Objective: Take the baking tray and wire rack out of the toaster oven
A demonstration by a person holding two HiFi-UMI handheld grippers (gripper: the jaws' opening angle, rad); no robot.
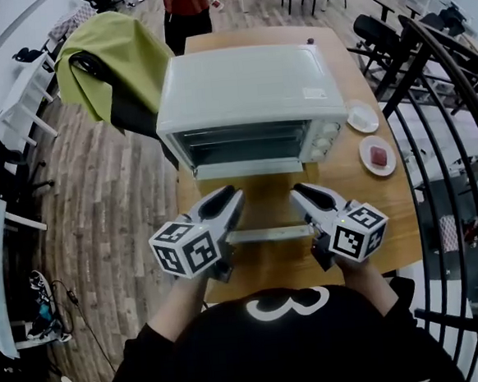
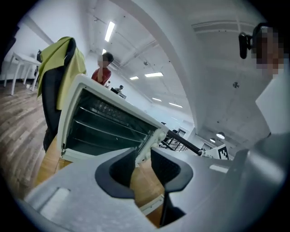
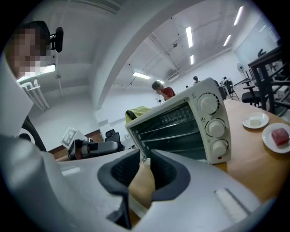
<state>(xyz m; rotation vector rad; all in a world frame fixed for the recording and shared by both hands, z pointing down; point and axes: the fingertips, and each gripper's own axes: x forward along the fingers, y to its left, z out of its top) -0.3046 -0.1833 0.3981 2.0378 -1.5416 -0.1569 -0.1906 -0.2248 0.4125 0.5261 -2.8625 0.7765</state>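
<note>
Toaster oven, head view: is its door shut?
No: the toaster oven's door lies folded down flat toward the person, with its handle at the near end.

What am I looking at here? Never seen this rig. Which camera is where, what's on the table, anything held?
There is no robot. A person holds a hand-operated two-jaw gripper in each hand, and the marker cubes are part of those grippers.

The head view comes from a camera on the person's head, looking steeply down. It shows the left gripper and right gripper. The other two views come from a camera riding on each gripper, looking along its jaws.

On the wooden table stands a white toaster oven. Its door is folded down, with the door handle lying between the grippers. Wire shelves show inside.

To the right are two small plates.

Both grippers' jaws stand slightly apart with nothing between them, so nothing is held.
</note>
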